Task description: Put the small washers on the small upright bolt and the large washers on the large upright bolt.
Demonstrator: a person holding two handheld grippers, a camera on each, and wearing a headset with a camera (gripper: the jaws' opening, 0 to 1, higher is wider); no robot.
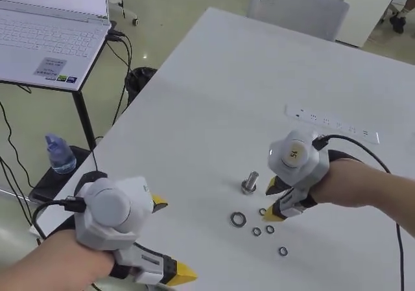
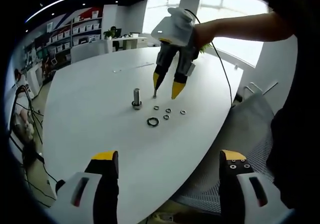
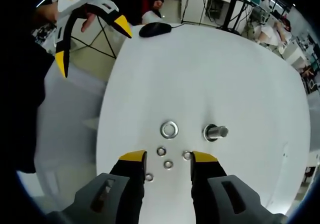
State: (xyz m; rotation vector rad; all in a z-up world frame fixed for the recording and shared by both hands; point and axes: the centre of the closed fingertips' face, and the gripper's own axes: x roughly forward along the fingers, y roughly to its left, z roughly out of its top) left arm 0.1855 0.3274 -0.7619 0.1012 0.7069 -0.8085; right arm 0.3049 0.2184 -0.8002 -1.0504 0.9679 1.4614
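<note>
Right gripper [image 3: 169, 159] half open, empty, jaws straddling small silver steel washers [image 3: 168, 164] on white table [image 3: 240, 74]. Large silver ring washer [image 3: 169, 129] at 12 o'clock, upright steel bolt [image 3: 215, 132] at 1 o'clock. Left gripper [image 1: 172, 239] wide open, empty, farther off.

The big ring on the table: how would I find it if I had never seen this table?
Look at the white table and find the upright bolt standing on it. Close to the bolt lies a little cluster of metal rings. The big ring lies flat at the cluster's left and is clearly the widest, while the small rings beside it are tiny.
</note>
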